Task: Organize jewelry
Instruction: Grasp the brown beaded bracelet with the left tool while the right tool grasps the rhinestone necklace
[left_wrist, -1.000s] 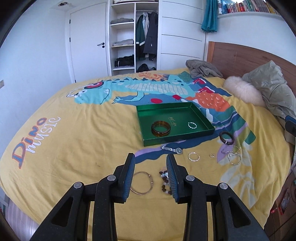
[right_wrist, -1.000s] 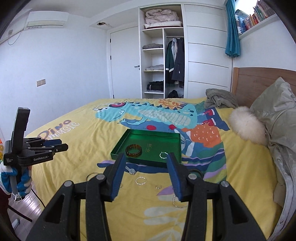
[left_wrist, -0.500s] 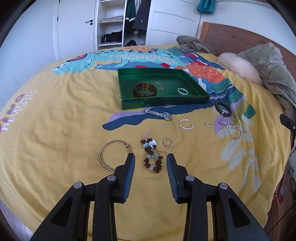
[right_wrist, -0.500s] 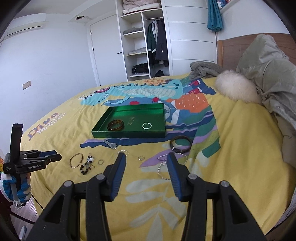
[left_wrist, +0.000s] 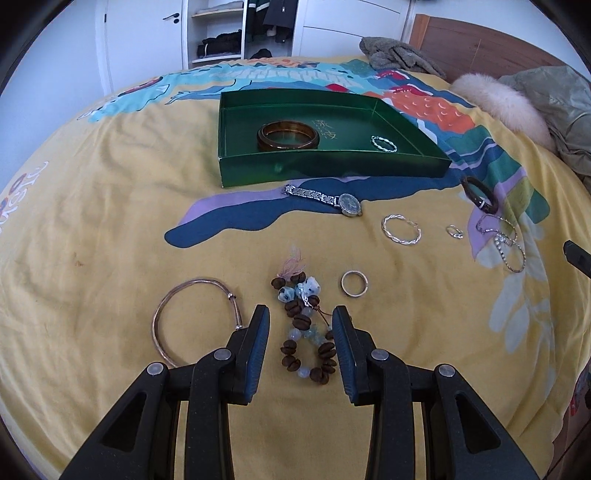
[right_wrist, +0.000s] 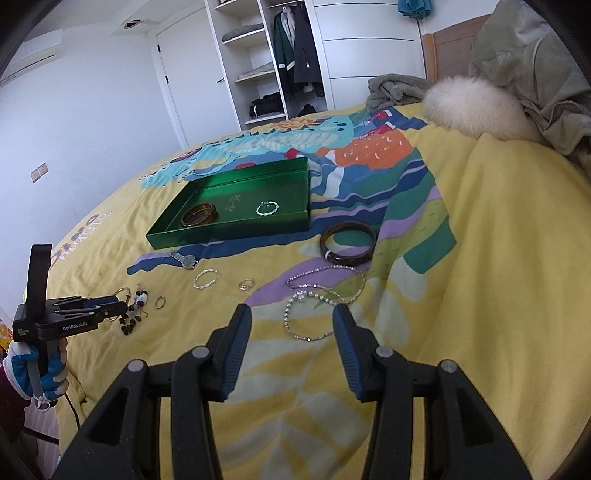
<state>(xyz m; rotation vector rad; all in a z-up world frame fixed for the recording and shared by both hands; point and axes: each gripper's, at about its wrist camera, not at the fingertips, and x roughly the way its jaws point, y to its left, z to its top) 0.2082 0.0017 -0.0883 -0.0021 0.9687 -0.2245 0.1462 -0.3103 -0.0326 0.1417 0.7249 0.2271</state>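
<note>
Both of your grippers are coming down closer to the yellow printed bedspread (left_wrist: 92, 229). Your left gripper (left_wrist: 300, 332) is hanging spread over the brown-and-blue bead bracelet (left_wrist: 304, 328), gripping nothing; your right gripper (right_wrist: 291, 334) is hovering spread above the sparkling silver chain bracelet (right_wrist: 306, 317), near the shallow green tray (left_wrist: 332, 168).

Yellow dinosaur bedspread (left_wrist: 92, 229), open wardrobe (right_wrist: 280, 59), fur-trimmed coat (right_wrist: 517, 74), grey blanket (left_wrist: 399, 55).
</note>
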